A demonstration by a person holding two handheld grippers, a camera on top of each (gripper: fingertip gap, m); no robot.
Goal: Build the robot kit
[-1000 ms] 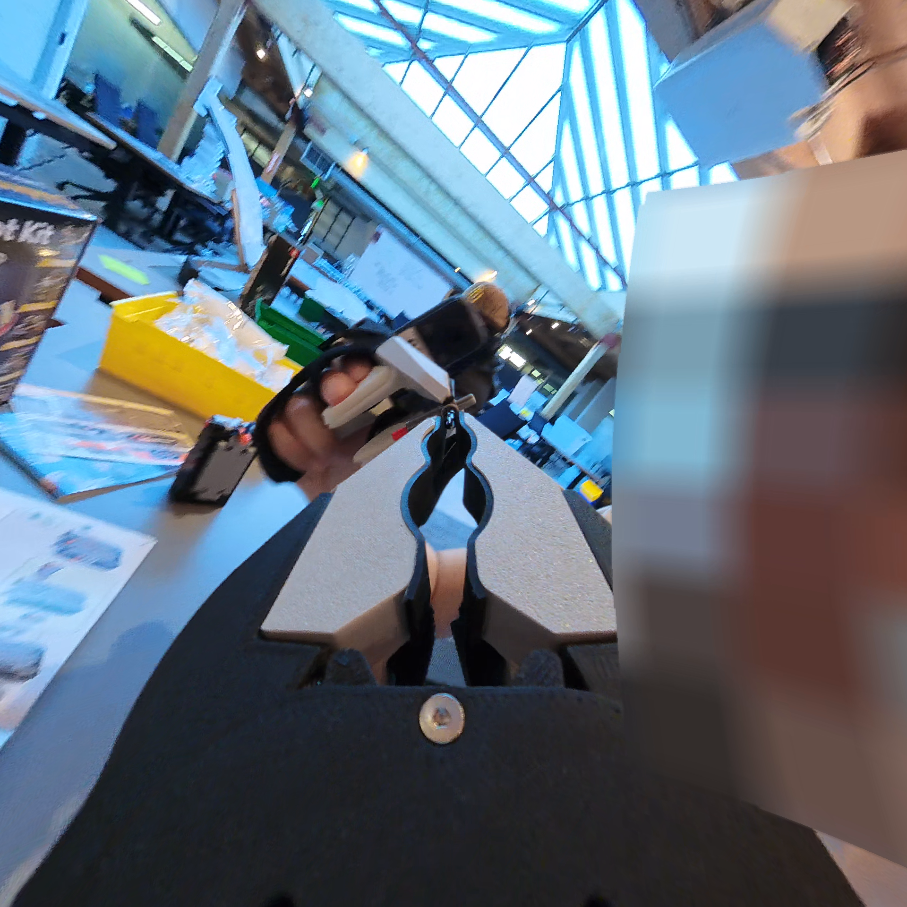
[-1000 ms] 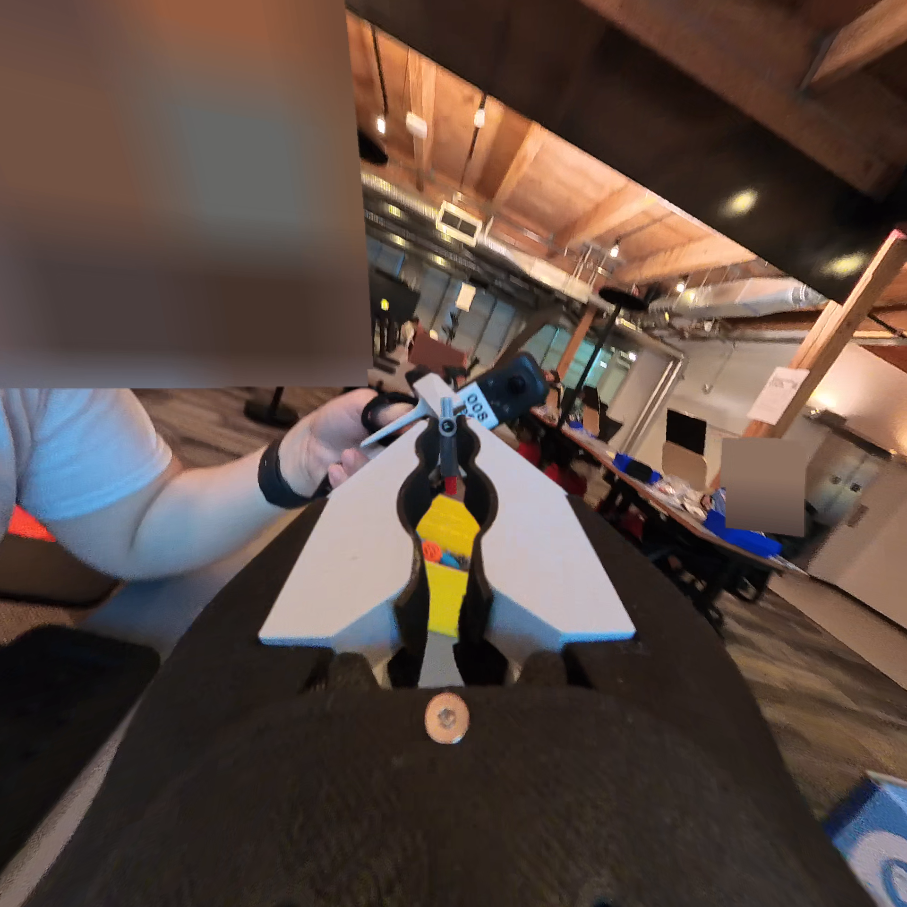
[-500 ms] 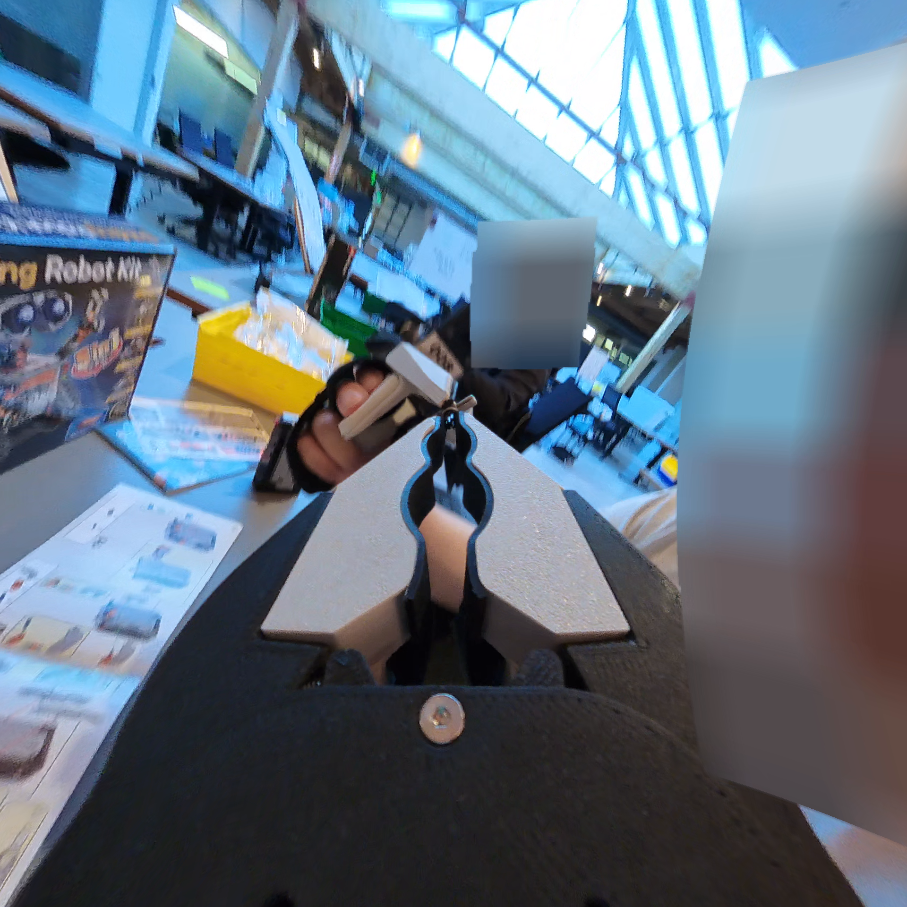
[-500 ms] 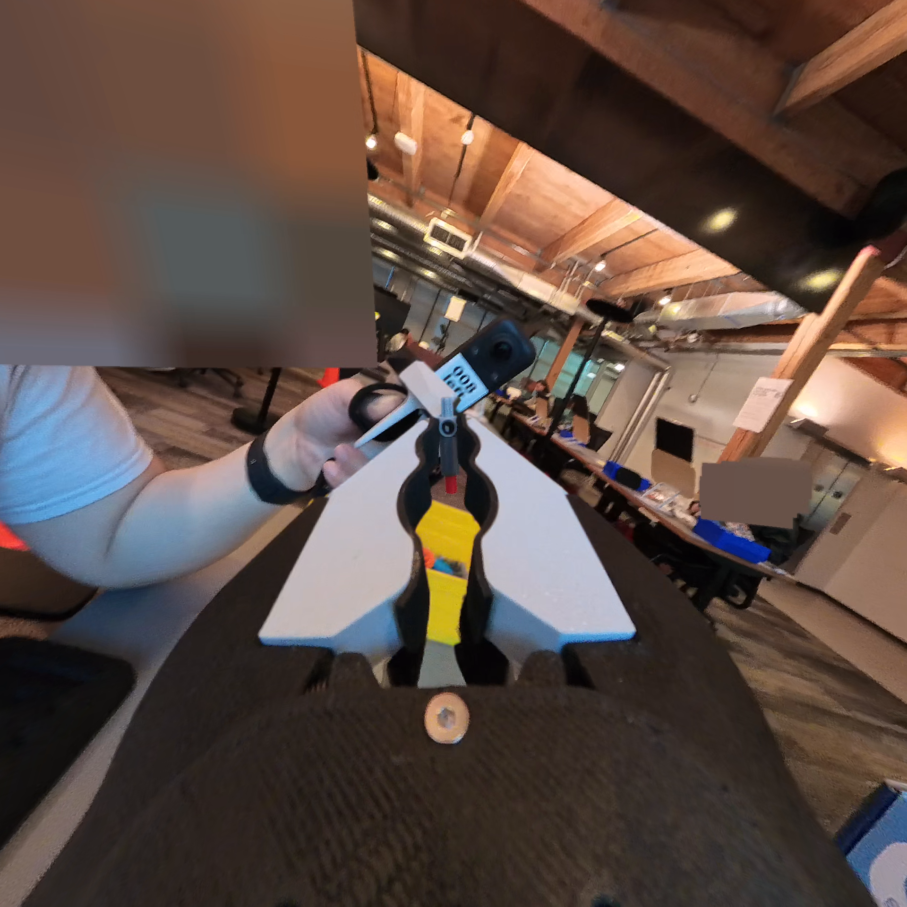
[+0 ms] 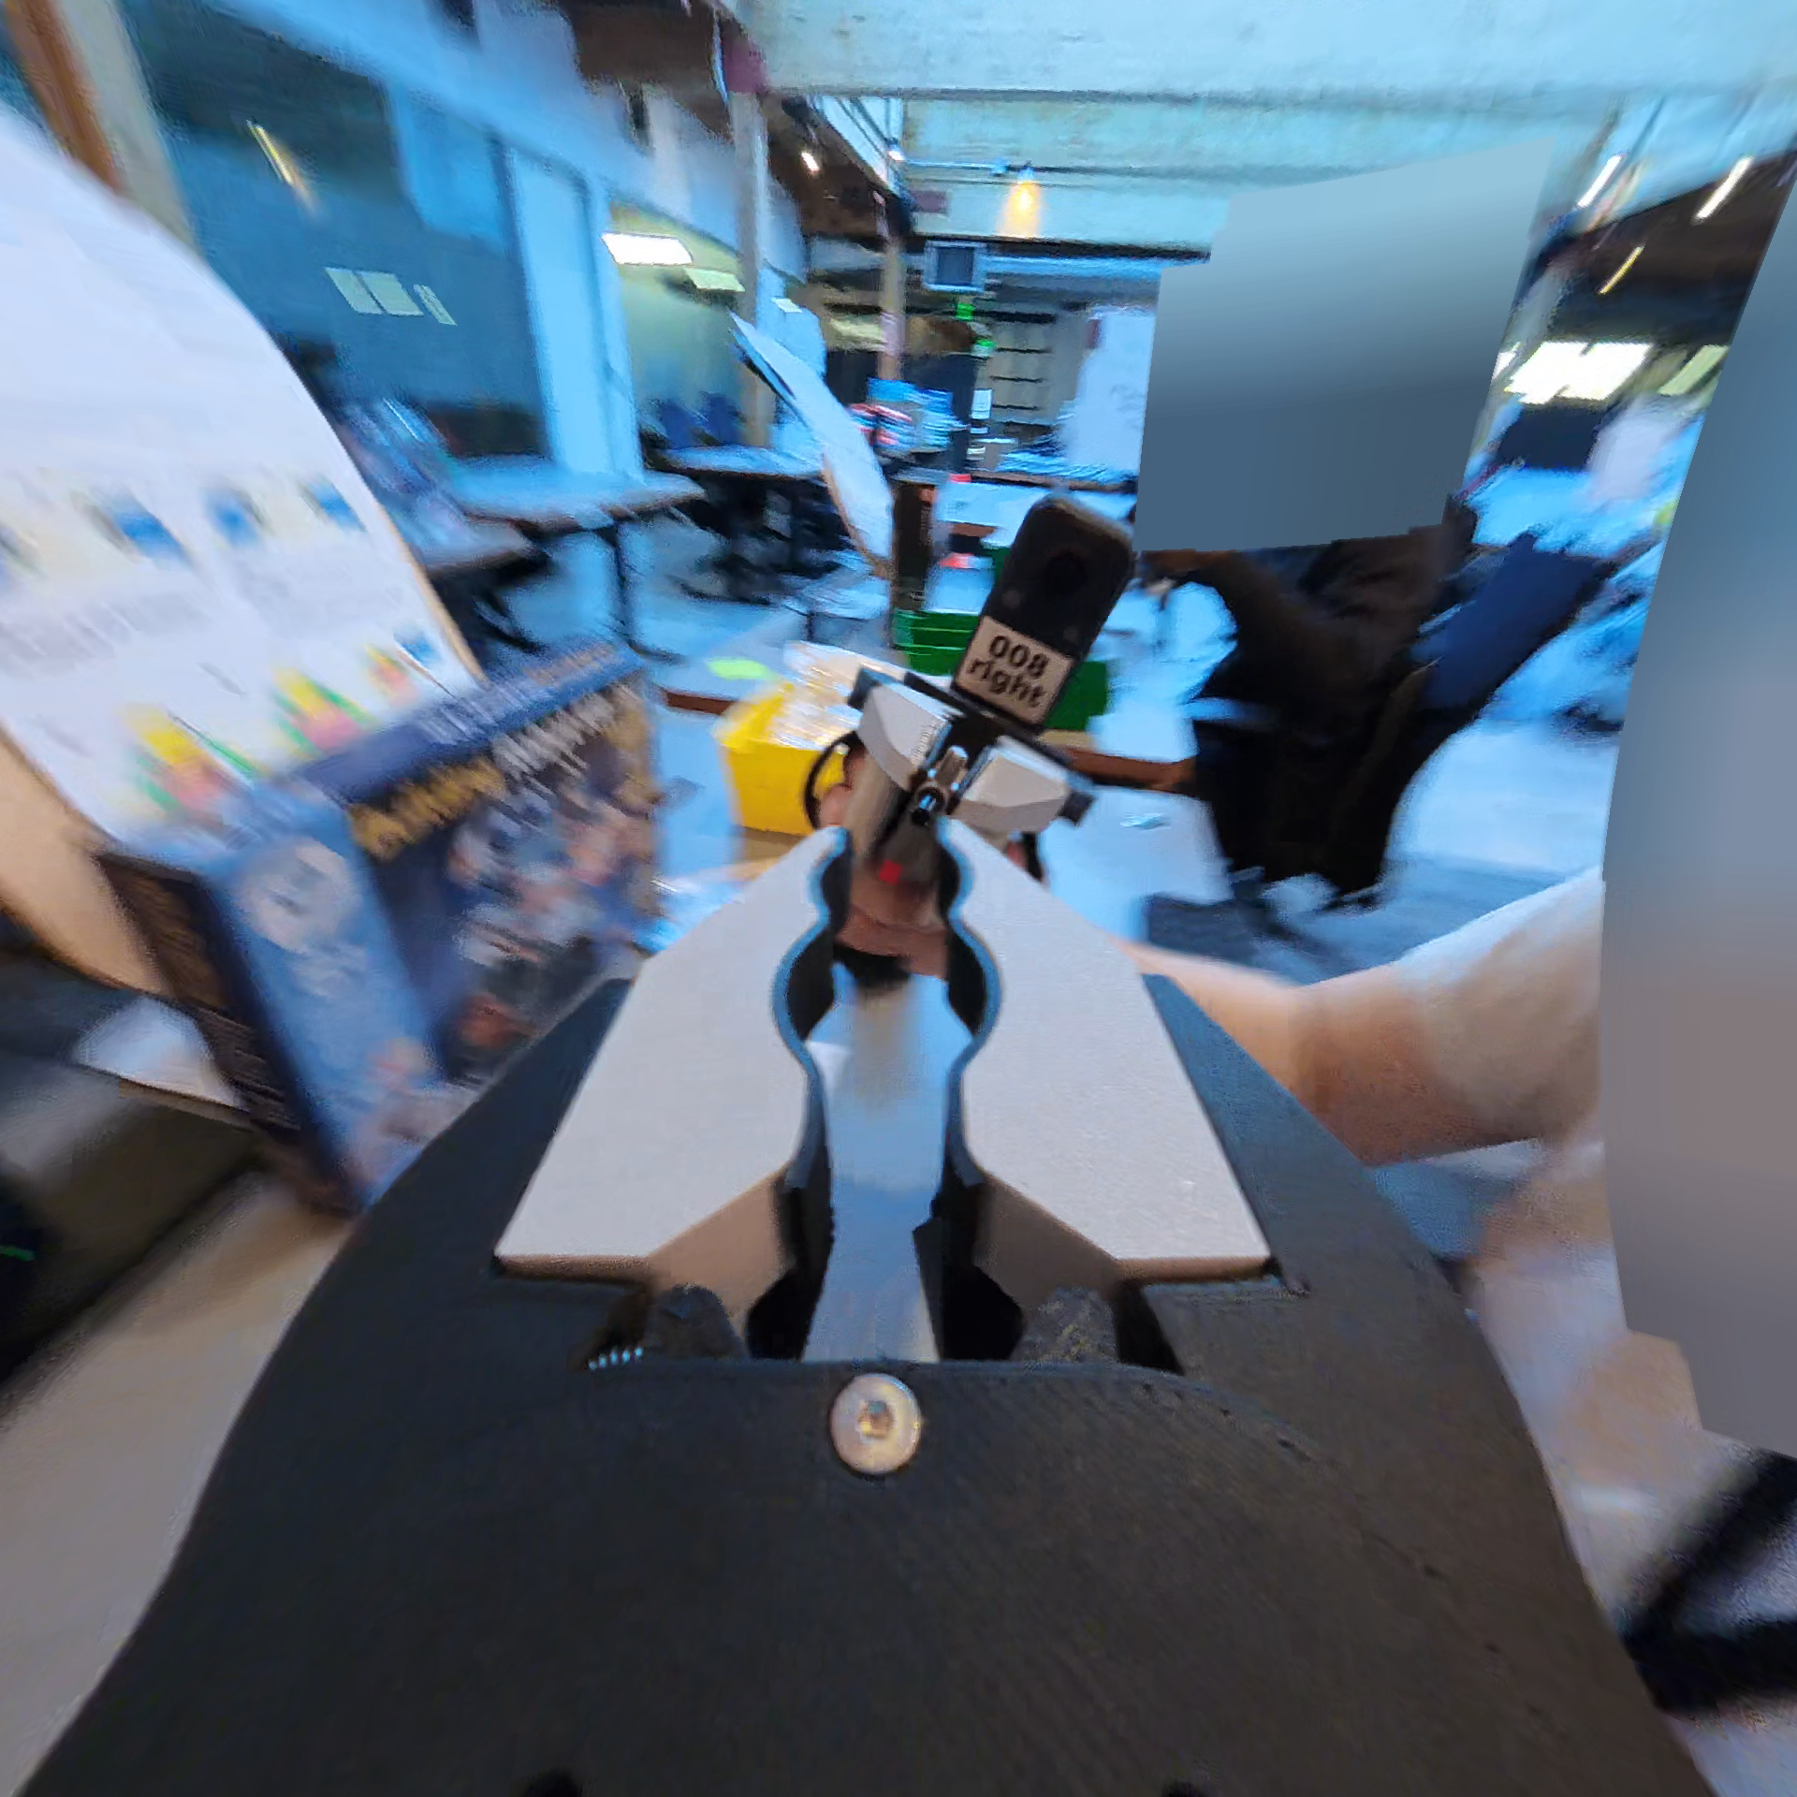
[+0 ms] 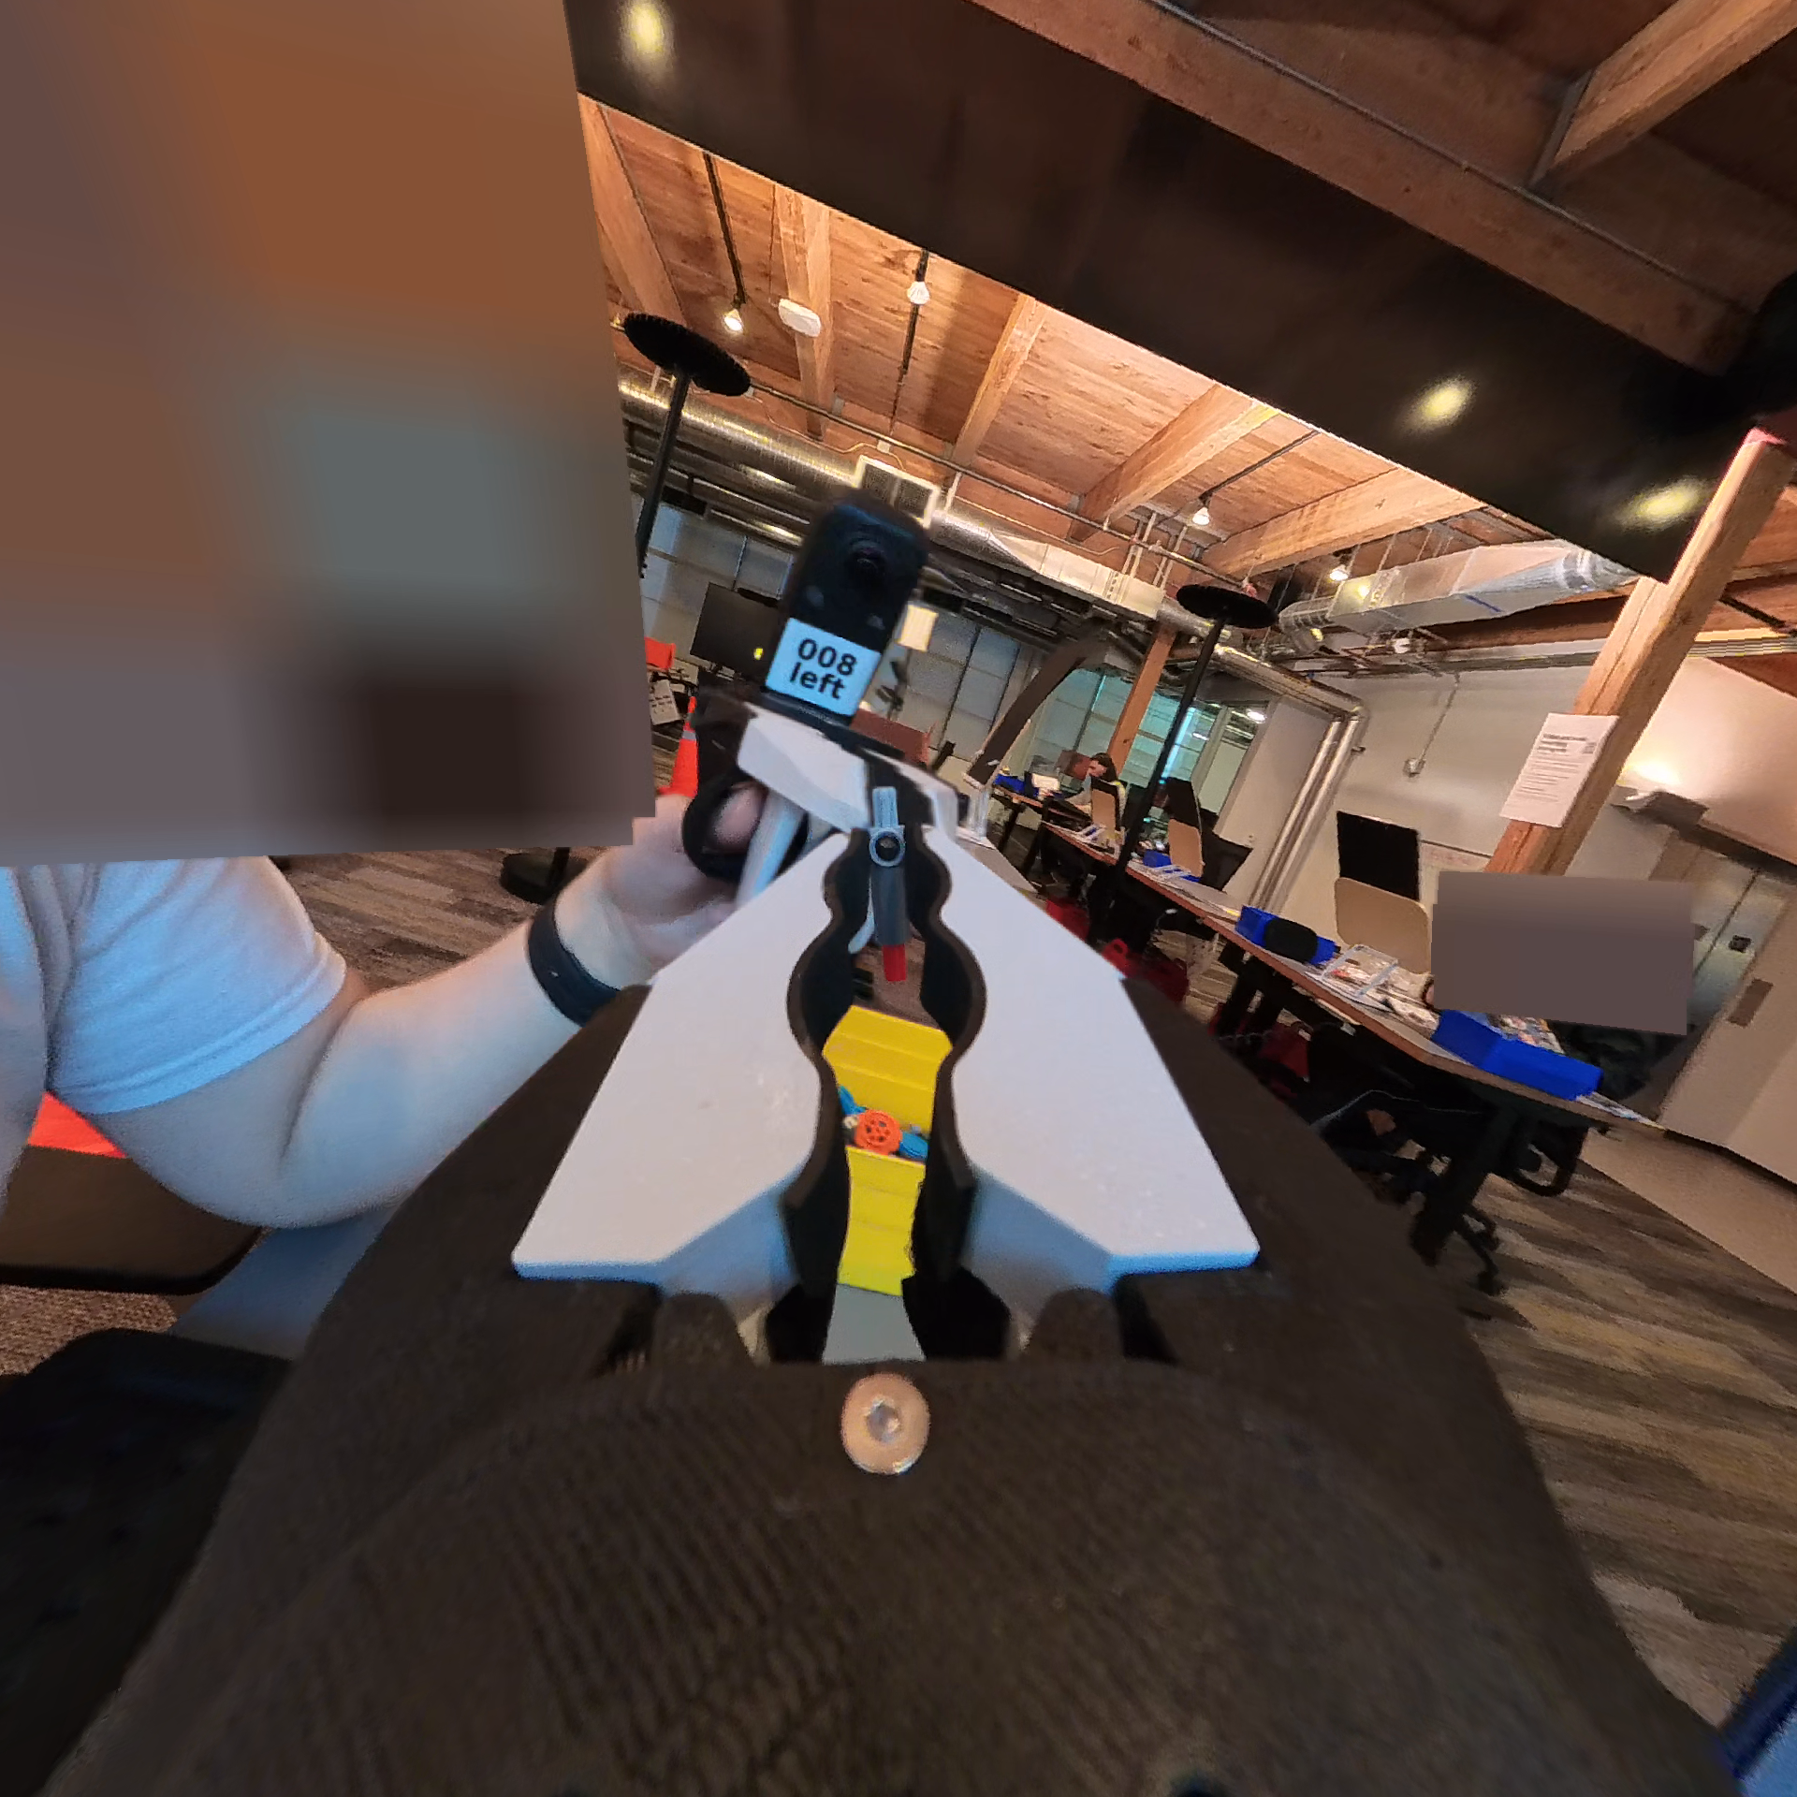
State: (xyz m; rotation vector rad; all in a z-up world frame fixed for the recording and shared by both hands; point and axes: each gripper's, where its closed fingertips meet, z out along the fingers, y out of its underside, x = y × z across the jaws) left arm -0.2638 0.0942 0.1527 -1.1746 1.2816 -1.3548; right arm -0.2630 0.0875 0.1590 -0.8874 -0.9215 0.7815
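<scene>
Right wrist view, nearest first: clamps a grey pin (image 6: 887, 899) at the tips of the right gripper (image 6: 885, 838), fingers closed on it just below its round head, red end pointing back at 6 o'clock. Shows, down through the slot between the fingers, a yellow bin (image 6: 885, 1055) with an orange wheel (image 6: 875, 1128) among small parts. Meets the other gripper head-on at 12 o'clock, its pale fingers right at the pin's head, gripped by a hand (image 6: 642, 904) with a black wristband (image 6: 569, 958) at 10 o'clock. Reaches farther, at 2 to 3 o'clock, to long tables (image 6: 1361, 982) carrying blue bins (image 6: 1517, 1055).

Left wrist view, blurred: keeps the fingers of the left gripper (image 5: 892, 844) a narrow gap apart, with the pin's grey body and red spot filling that gap at the tips; cannot tell whether pinching it or merely flanking it. Rests over a pale tabletop (image 5: 97, 1410) at 8 o'clock. Passes a dark blue kit box (image 5: 438, 924) standing at 9 o'clock and a forearm (image 5: 1361, 1031) at 3 o'clock. Ends at a second yellow bin (image 5: 768, 768) at 11 o'clock, beyond the tips.
</scene>
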